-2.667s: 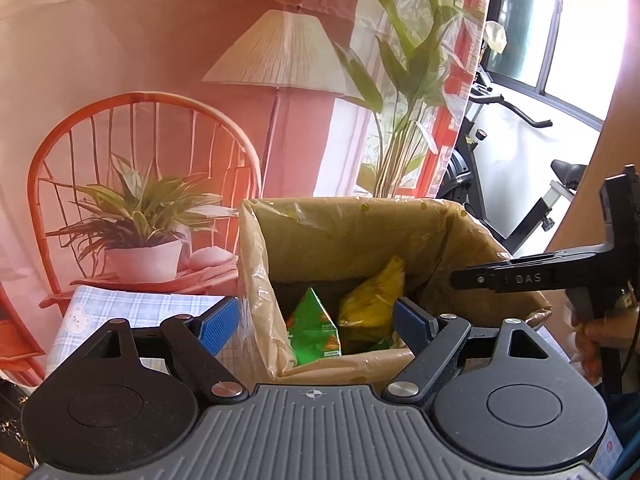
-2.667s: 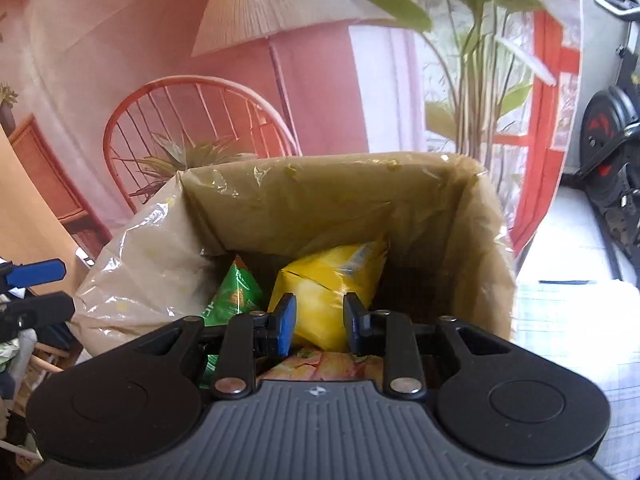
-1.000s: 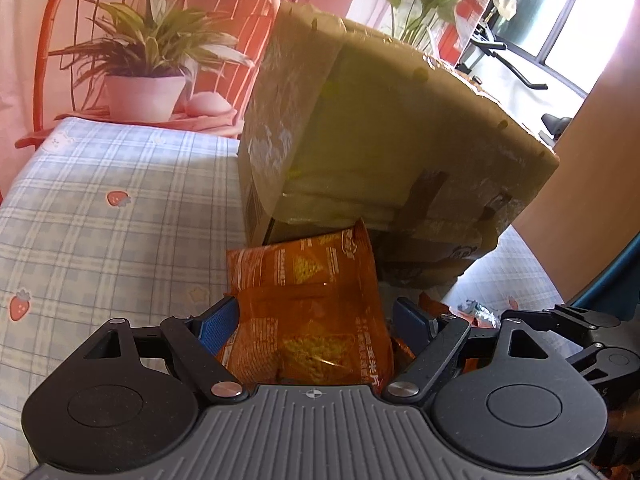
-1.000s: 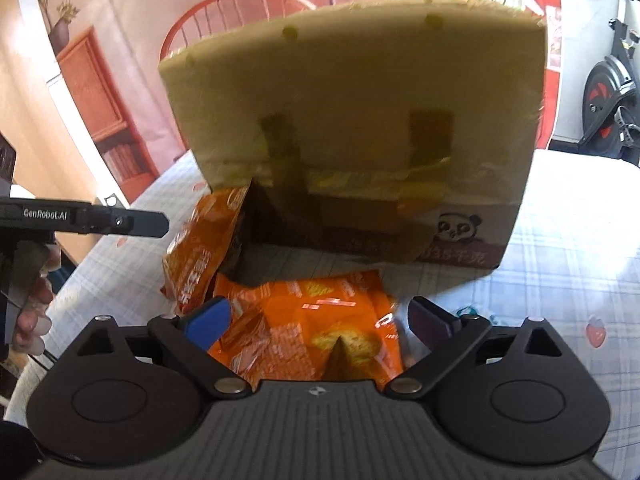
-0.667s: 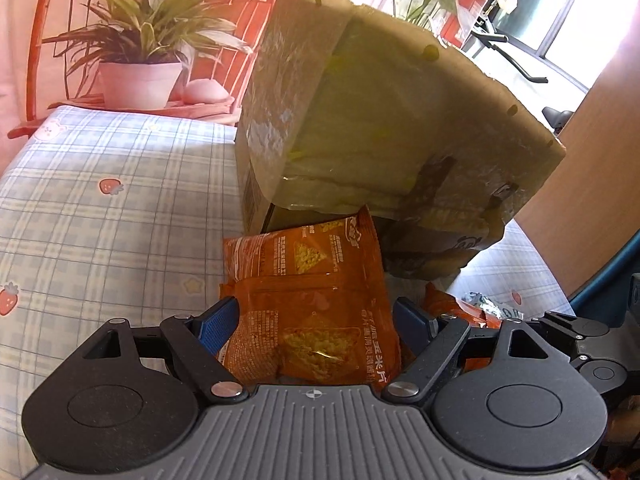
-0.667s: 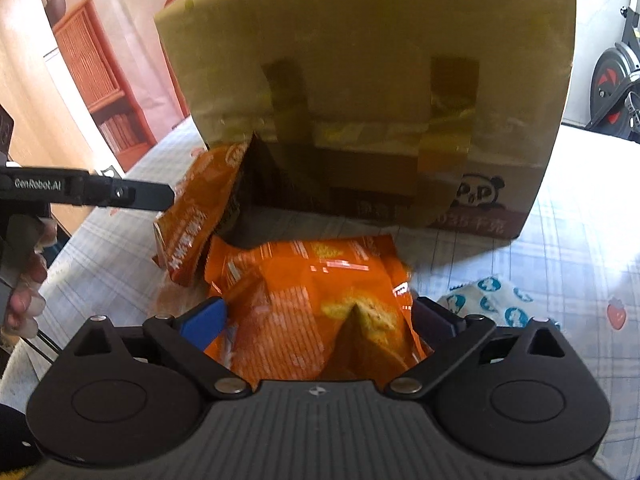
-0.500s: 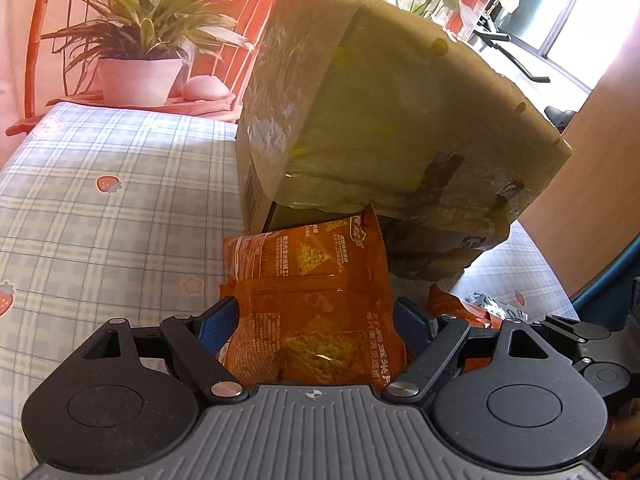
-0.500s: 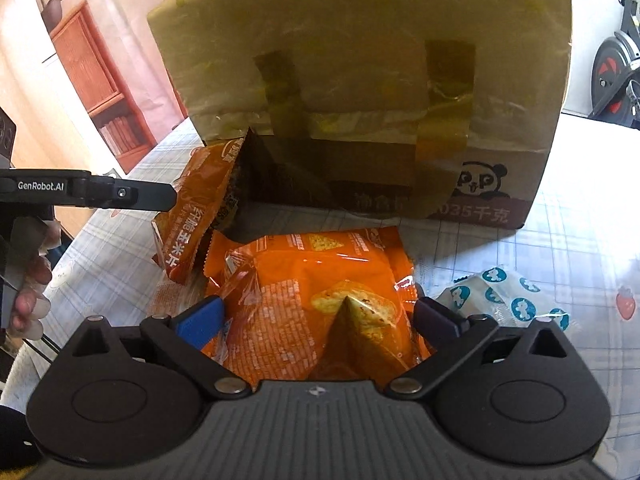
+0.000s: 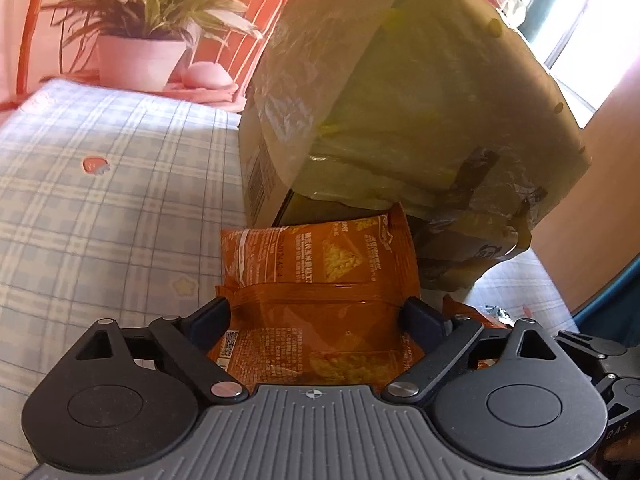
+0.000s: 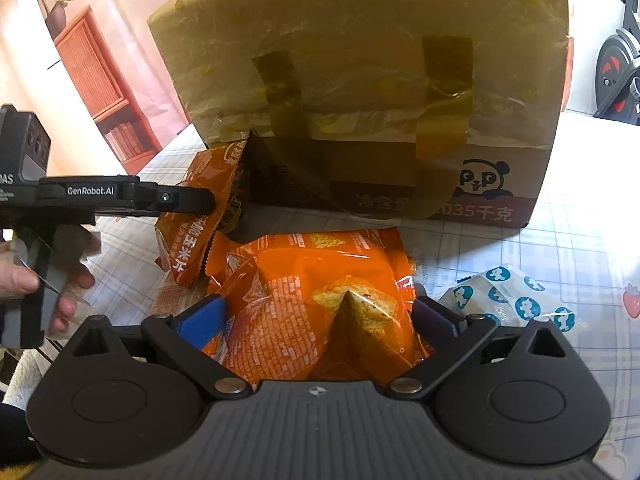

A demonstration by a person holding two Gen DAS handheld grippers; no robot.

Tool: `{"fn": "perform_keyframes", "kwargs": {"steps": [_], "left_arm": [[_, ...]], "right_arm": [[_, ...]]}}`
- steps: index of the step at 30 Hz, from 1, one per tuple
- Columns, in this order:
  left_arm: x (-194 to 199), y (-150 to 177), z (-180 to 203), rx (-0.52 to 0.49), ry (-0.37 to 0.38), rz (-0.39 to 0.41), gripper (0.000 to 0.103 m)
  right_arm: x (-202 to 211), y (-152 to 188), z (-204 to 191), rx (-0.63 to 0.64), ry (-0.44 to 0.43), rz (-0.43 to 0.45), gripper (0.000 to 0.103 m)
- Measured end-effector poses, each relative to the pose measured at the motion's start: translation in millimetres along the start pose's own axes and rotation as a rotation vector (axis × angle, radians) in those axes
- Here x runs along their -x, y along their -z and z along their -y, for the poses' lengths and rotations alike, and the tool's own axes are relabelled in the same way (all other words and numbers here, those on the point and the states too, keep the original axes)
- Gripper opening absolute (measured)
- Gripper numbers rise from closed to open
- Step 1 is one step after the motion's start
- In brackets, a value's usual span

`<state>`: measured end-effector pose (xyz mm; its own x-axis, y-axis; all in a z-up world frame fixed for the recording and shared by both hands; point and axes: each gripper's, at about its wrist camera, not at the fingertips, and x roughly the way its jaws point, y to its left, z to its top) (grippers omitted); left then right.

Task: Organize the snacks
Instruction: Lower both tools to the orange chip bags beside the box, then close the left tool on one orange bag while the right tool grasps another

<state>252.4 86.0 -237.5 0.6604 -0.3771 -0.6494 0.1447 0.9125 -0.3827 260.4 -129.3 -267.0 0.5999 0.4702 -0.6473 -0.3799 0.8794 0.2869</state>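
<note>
A cardboard box [image 10: 360,80] lined with a yellowish plastic bag stands on the checked tablecloth; it also shows in the left wrist view [image 9: 380,92]. One orange snack bag [image 9: 320,280] leans against the box's corner, and my left gripper [image 9: 320,312] is open with its fingers on either side of it. A second orange snack bag [image 10: 320,292] lies flat in front of the box, and my right gripper [image 10: 320,312] is open around it. The first bag [image 10: 192,240] shows in the right wrist view with the left gripper's finger [image 10: 120,196] beside it.
A white packet with blue prints [image 10: 508,296] lies on the cloth to the right of the flat bag. A potted plant [image 9: 140,40] and an orange chair stand behind the table. An exercise bike [image 10: 616,72] is at the far right.
Both grippers came down from above the box's open top to table level and moved in around the two orange bags. Both stay open.
</note>
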Motion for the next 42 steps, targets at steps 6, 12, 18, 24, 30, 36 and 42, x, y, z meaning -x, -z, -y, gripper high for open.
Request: {"fn": "perform_keyframes", "kwargs": {"steps": [6,12,18,24,30,36,42], "left_arm": [[-5.3,2.3,-4.2,0.029,0.026,-0.01,0.098],[-4.5,1.4,-4.0,0.026,0.038,-0.024,0.095],[4.3,2.0,-2.8,0.022,0.04,-0.017,0.081],[19.7,1.6,6.2,-0.015,0.033,0.015,0.077],[40.1,0.9,17.5,-0.053,0.01,0.052,0.077],[65.6,-5.1,31.1,-0.076,0.004,0.108,0.077],[89.0,-13.8,48.7,-0.104,-0.004,0.169,0.077]], "right_arm": [[-0.6,-0.4,-0.1,-0.006,0.0,-0.001,0.101],[-1.5,0.5,2.4,-0.022,-0.008,0.001,0.101],[1.1,1.4,0.2,-0.027,-0.018,0.013,0.094],[5.1,2.4,-0.6,-0.026,-0.022,0.031,0.085],[17.0,2.7,-0.1,-0.04,-0.022,0.063,0.084],[34.7,0.8,-0.2,-0.046,-0.023,0.11,0.084],[57.3,-5.7,-2.9,-0.033,-0.021,0.179,0.084]]}}
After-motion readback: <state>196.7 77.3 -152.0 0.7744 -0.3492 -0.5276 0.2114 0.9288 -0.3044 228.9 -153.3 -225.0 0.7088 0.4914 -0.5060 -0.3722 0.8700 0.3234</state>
